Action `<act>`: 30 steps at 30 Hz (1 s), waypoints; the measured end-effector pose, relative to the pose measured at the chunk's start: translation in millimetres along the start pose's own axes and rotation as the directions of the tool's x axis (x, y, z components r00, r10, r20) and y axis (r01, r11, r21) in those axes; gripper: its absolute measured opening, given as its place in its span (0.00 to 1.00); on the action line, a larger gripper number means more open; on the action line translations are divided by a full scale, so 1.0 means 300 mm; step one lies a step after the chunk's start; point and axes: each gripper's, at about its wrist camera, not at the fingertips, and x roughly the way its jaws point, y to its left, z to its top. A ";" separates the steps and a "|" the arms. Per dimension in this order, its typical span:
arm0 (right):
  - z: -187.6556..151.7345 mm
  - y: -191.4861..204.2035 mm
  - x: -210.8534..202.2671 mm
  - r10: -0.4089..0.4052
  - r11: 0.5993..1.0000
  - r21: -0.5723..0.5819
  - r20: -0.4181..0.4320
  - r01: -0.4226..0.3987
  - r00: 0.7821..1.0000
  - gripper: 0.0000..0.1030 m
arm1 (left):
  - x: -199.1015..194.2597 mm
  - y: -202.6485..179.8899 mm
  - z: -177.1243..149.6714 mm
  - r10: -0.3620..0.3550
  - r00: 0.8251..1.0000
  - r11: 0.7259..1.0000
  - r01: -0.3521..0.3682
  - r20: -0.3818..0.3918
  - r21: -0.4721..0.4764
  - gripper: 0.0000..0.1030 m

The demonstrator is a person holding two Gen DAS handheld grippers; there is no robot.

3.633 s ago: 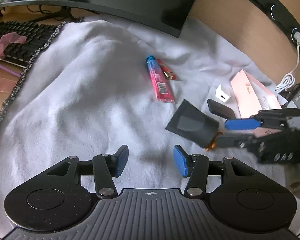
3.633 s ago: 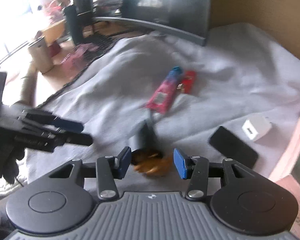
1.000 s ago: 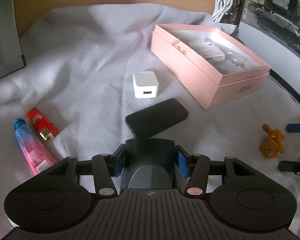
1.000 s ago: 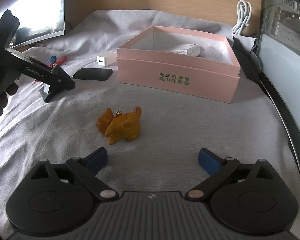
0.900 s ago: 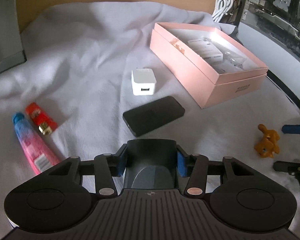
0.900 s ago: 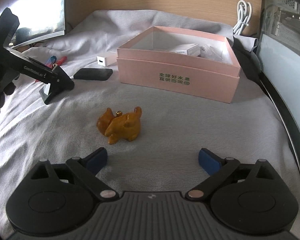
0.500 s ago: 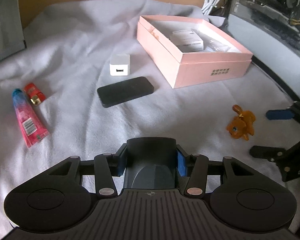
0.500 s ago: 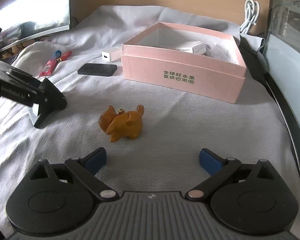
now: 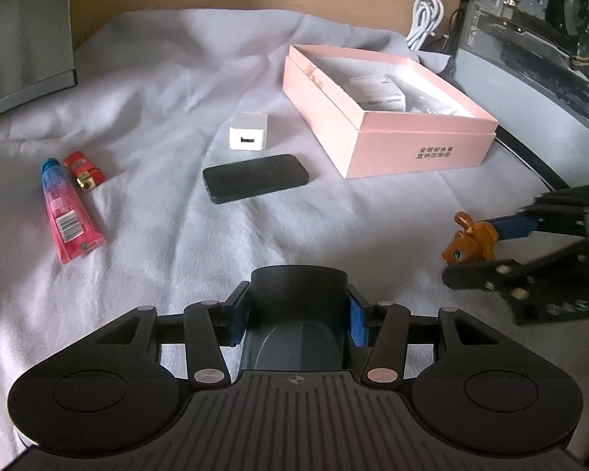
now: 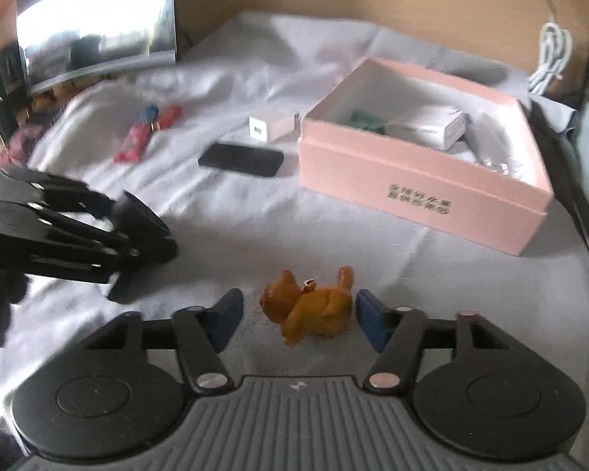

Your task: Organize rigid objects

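Orange toy (image 10: 310, 310), a small glossy animal figure, lies on the grey cloth (image 10: 231, 231) between the right gripper's (image 10: 298, 316) spread blue pads, neither plainly touching it. The left gripper (image 9: 297, 320) is clamped on a dark cup (image 9: 299, 314). Further off sit the pink box (image 10: 420, 192), open-topped, a black phone (image 9: 255, 177), a white charger (image 9: 248, 132) and a pink tube (image 9: 68, 218). Only the right wrist view shows something green (image 10: 367, 121) inside the box.

Under my grippers: soft, matt grey fleece cloth (image 9: 169, 90). On it: matt pink cardboard box (image 9: 420, 149), glossy black slab phone (image 9: 255, 176), smooth amber plastic animal figurine (image 10: 314, 306).
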 end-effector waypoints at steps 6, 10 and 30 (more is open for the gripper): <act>-0.018 -0.007 -0.046 -0.023 1.000 -0.010 -0.005 0.022 1.000 0.50 | -0.020 -0.055 -0.030 0.046 0.999 0.992 -0.047 0.006 0.119 0.53; -0.048 -0.033 -0.135 -0.025 1.000 -0.007 -0.004 0.025 1.000 0.50 | -0.059 -0.096 -0.045 0.008 1.000 0.985 -0.005 -0.017 0.170 0.52; 0.404 -0.282 -0.301 -0.197 0.980 0.067 0.307 0.186 0.931 0.50 | 0.031 -0.139 0.841 -0.262 0.945 0.963 0.269 0.194 -0.011 0.52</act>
